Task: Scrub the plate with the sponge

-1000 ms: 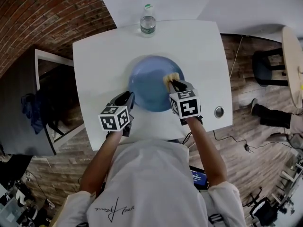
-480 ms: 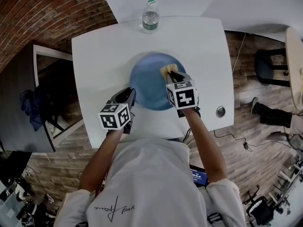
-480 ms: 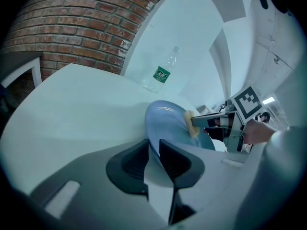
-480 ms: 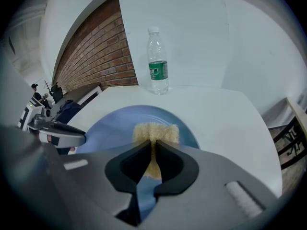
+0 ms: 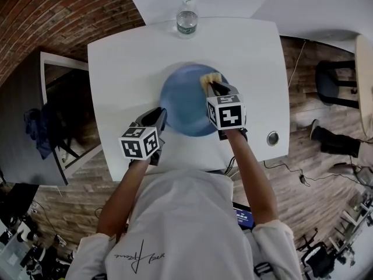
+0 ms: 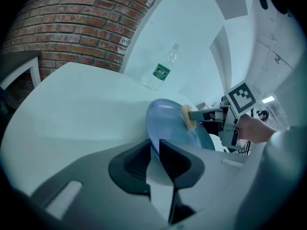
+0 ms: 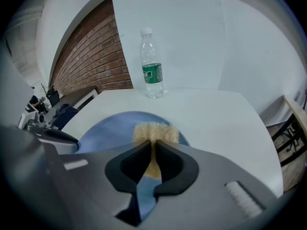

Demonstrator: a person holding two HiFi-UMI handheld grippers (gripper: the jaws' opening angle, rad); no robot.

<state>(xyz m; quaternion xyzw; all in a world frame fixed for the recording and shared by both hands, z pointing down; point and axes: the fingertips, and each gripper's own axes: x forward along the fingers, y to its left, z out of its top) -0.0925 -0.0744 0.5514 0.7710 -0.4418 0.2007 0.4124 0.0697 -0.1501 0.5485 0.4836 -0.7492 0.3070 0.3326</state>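
- Head view: plate (image 5: 178,112) sits in the middle of the table (image 5: 122,63), bottle (image 5: 187,19) at the far edge.
- Left gripper (image 6: 154,150) clamps the plate's near-left rim.
- Right gripper (image 7: 153,152) pinches the sponge (image 7: 153,131), pressed on the plate's far right.

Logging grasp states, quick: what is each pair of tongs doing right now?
Left tongs: closed on the near rim of the blue plate.
Right tongs: closed on the yellow sponge, held against the plate.
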